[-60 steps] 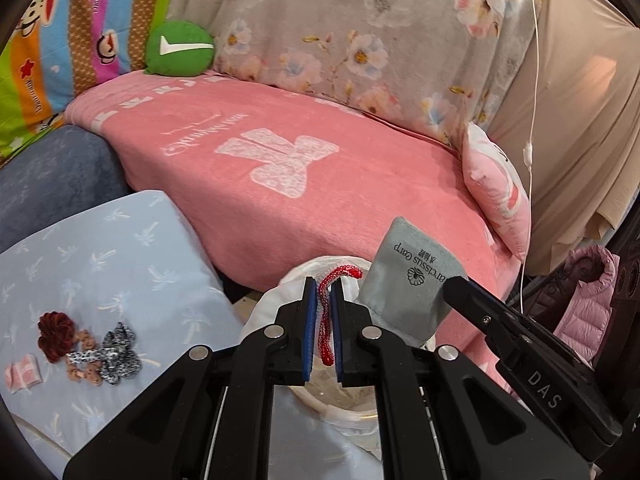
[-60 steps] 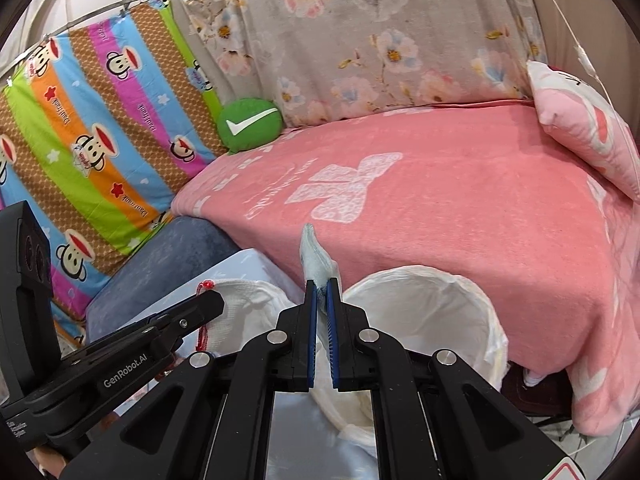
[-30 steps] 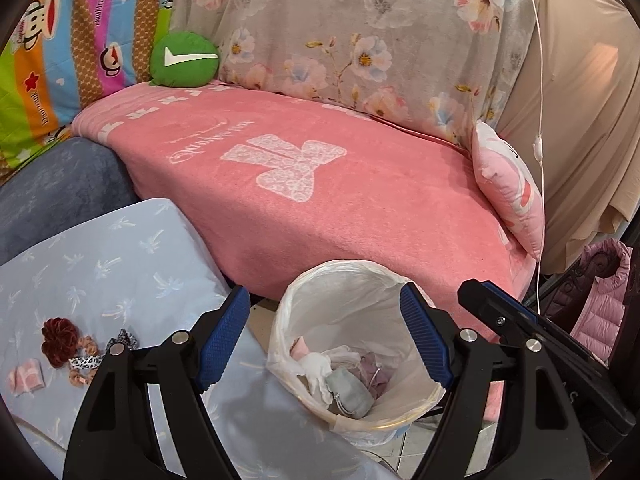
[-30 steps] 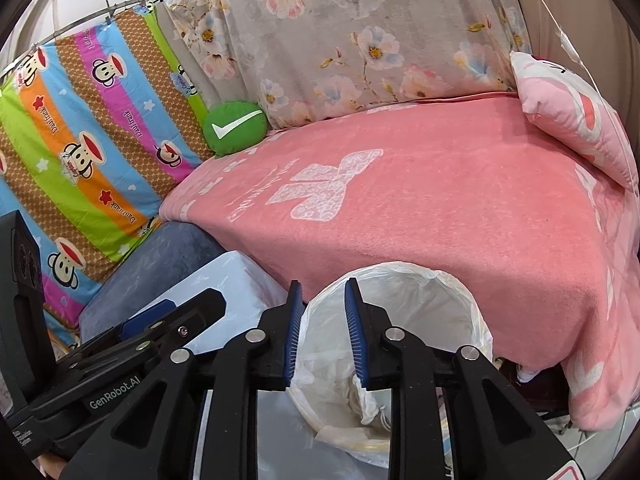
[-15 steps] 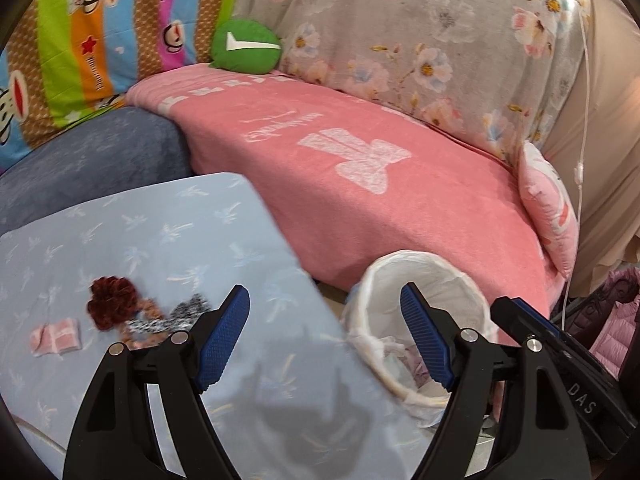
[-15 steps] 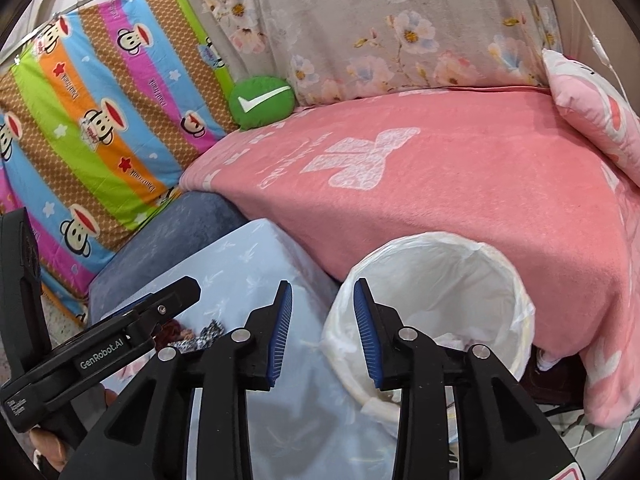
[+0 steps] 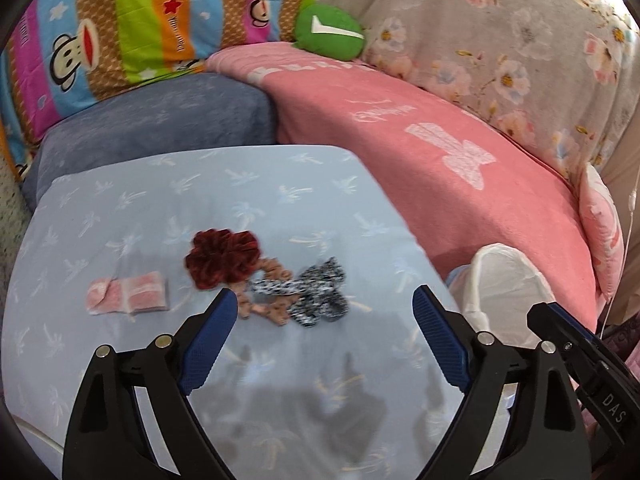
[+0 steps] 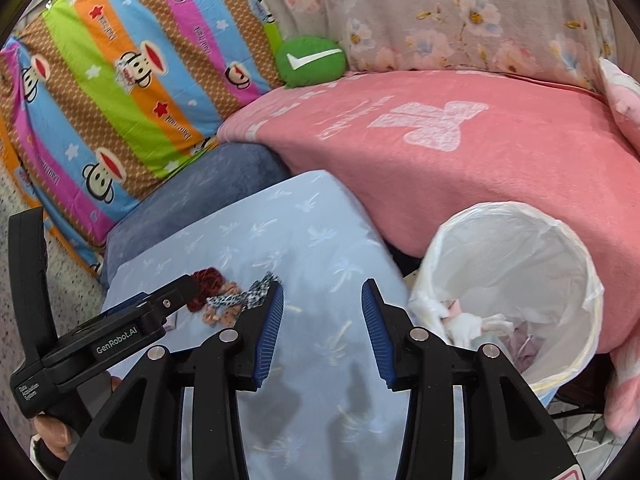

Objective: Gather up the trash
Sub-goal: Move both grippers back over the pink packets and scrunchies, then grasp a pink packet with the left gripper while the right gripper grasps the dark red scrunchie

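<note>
Nearer now: blue-clothed table [image 7: 280,208], pink sofa [image 7: 460,160]

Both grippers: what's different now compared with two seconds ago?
Both let go. The left gripper had held a red string and the right gripper a grey pouch over the trash bin; both now stand open and empty, swung left from the bin toward the blue table. The dark red scrunchie, leopard scrunchie and pink packet lie where they were.
</note>
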A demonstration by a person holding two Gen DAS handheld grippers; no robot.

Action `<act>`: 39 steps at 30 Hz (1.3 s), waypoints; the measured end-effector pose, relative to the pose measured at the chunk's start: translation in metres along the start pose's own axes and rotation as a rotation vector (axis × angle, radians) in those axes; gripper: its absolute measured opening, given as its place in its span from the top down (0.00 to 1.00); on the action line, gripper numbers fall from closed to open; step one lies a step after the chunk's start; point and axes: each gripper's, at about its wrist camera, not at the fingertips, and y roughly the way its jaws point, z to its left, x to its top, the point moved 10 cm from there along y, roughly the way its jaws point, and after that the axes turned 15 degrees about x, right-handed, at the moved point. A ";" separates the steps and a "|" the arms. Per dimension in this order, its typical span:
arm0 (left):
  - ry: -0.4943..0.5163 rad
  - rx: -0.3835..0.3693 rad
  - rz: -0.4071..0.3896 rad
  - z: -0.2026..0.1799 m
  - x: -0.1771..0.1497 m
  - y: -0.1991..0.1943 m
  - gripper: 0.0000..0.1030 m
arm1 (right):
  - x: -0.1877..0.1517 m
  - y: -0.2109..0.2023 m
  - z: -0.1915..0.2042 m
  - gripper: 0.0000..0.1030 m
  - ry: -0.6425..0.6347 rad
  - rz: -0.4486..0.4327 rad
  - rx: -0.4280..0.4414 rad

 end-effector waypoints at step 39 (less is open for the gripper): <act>-0.142 0.201 0.208 0.152 -0.043 0.093 0.11 | -0.018 0.161 0.101 0.54 -0.108 0.208 0.084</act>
